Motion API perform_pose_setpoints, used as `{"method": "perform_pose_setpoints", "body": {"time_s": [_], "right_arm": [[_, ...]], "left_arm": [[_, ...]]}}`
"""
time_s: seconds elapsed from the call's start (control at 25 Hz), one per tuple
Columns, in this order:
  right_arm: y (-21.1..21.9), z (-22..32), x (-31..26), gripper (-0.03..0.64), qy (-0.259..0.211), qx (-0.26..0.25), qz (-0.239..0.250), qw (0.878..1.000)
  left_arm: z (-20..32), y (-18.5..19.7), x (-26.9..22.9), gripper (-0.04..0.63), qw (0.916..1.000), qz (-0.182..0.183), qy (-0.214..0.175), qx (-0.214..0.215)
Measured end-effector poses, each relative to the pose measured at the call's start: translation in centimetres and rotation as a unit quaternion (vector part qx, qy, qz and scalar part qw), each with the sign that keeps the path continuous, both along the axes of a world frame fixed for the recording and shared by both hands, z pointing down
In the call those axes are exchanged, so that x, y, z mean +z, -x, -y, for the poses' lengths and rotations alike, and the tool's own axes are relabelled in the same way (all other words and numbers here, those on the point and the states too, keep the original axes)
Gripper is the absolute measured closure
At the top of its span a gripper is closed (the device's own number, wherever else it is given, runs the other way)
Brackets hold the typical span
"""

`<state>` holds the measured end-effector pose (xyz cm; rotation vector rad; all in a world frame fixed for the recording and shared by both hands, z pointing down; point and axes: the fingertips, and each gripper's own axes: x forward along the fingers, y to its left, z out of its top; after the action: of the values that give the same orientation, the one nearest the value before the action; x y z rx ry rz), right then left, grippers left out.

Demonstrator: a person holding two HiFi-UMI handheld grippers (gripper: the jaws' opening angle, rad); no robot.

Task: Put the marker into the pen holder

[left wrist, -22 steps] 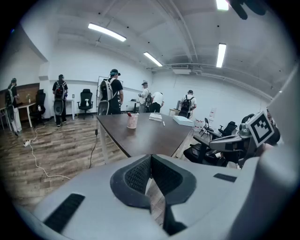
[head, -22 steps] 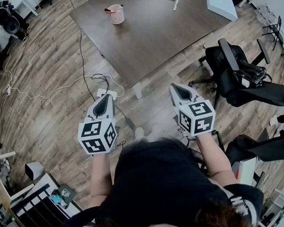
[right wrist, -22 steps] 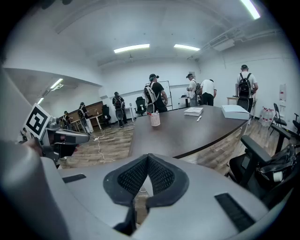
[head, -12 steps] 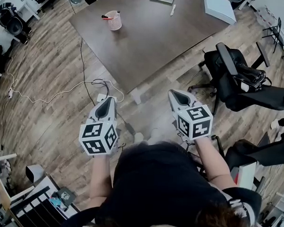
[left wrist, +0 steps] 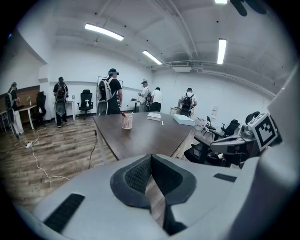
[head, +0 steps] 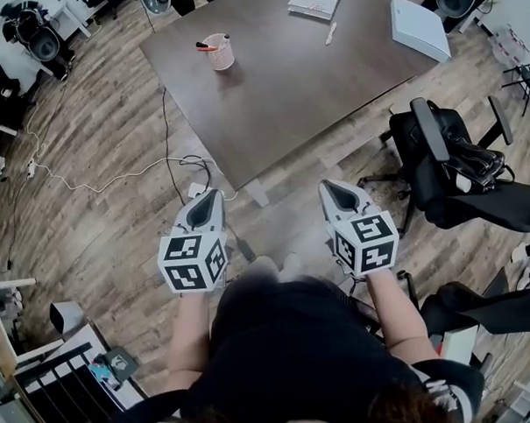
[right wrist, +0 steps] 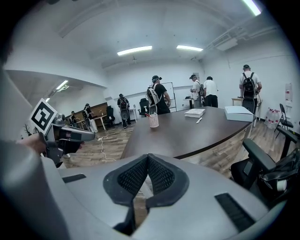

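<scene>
A pink mesh pen holder [head: 219,52] with a red-capped pen in it stands near the far left of the dark brown table [head: 279,84]. A white marker [head: 330,34] lies on the table farther right, near its back edge. Both grippers hang over the wooden floor, short of the table's near corner. My left gripper [head: 210,196] is shut with nothing between its jaws, and so is my right gripper [head: 330,185]. In the left gripper view the pen holder [left wrist: 126,121] and marker [left wrist: 162,123] sit far ahead; the right gripper view shows the same holder [right wrist: 153,120] and marker [right wrist: 199,120].
A book [head: 314,1] and a white box [head: 420,17] lie at the table's back. A black office chair [head: 451,157] stands to the right. Cables [head: 118,169] and a power strip [head: 200,190] lie on the floor at left. Several people stand beyond the table.
The table sits lower and nearer in the head view, so the person has stepped toward it. Both grippers stay shut and have drifted slightly right.
</scene>
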<state>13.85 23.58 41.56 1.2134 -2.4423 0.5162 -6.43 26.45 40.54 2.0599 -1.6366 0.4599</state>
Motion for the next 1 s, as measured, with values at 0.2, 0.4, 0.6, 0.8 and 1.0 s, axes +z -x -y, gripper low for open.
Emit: {"method": "perform_pose_setpoints", "body": {"time_s": [0.2,0.4,0.6,0.8,1.0], "right_arm": [[0.5,1.0,0.5,0.598,0.005,-0.006,0.006,1.000],[1.7,2.6,1.1,0.598,0.008,-0.019,0.005,1.000],[3.5,5.6,0.9,0.598,0.003,-0.019,-0.005,1.000],[4.9,10.1,0.4,0.597,-0.006,-0.013,-0.011,1.000],[6.7,14.7,-0.3,0.591,-0.007,-0.006,-0.010,1.000]], "left_arm": [[0.8,0.4,0.1,0.568,0.9999,0.012,0.001,-0.011],[2.8,0.7,0.7,0.568,0.9999,0.015,-0.001,-0.004],[6.1,1.5,1.3,0.568,0.9997,0.018,-0.003,0.015],[10.0,2.8,1.5,0.568,0.9993,0.022,-0.005,0.031],[14.3,4.4,1.2,0.566,0.9988,0.016,-0.010,0.044]]}}
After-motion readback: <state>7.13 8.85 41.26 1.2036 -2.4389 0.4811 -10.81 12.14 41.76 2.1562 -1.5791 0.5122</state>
